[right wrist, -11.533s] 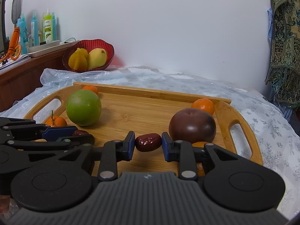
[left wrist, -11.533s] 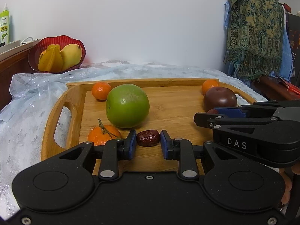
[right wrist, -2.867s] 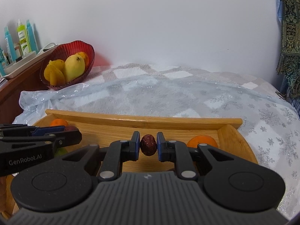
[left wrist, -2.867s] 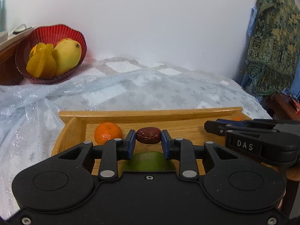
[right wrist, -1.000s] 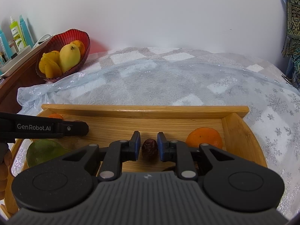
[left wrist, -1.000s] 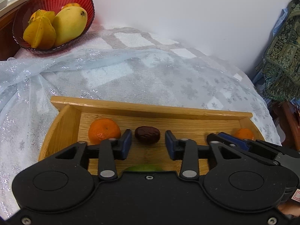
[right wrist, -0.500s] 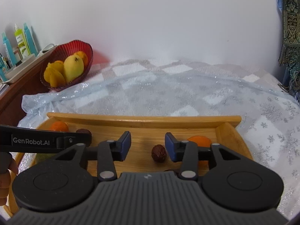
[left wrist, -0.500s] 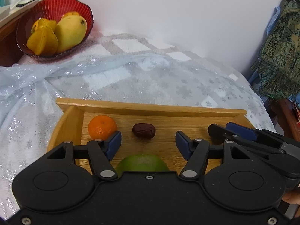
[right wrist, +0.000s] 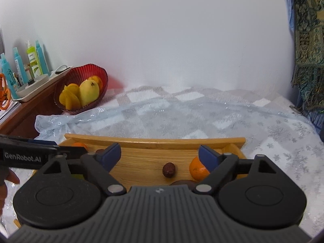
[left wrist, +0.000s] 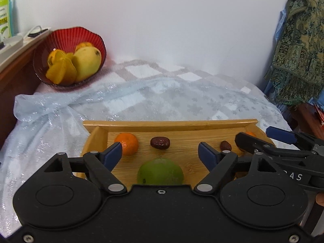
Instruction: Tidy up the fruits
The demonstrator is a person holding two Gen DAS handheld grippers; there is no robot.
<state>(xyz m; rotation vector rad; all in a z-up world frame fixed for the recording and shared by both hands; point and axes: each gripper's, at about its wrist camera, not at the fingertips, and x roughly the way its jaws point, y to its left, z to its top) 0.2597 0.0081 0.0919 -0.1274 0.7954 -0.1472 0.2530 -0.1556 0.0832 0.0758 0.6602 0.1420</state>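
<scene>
On the wooden tray (left wrist: 170, 123) a dark red date (left wrist: 160, 143) lies near the far rim, beside a small orange (left wrist: 127, 143). A second date (left wrist: 225, 145) (right wrist: 168, 169) rests further right, next to another orange (right wrist: 196, 170). A green round fruit (left wrist: 160, 172) sits closest to me. My left gripper (left wrist: 160, 155) hovers above the tray, its jaws opening, with nothing between them. My right gripper (right wrist: 160, 155) is likewise raised and opening, empty, the second date lying below it. A dark round fruit (right wrist: 182, 182) peeks out under it.
A red bowl (left wrist: 68, 40) (right wrist: 85, 75) with a mango and yellow fruit stands at the back left on the pale cloth-covered table (left wrist: 182, 93). Bottles (right wrist: 34, 60) line a wooden shelf at left. A patterned cloth (left wrist: 299, 40) hangs at the right.
Both grippers let go of their dates on the tray's far side, opened wide, and lifted back and up. The dates stay lying on the tray.
</scene>
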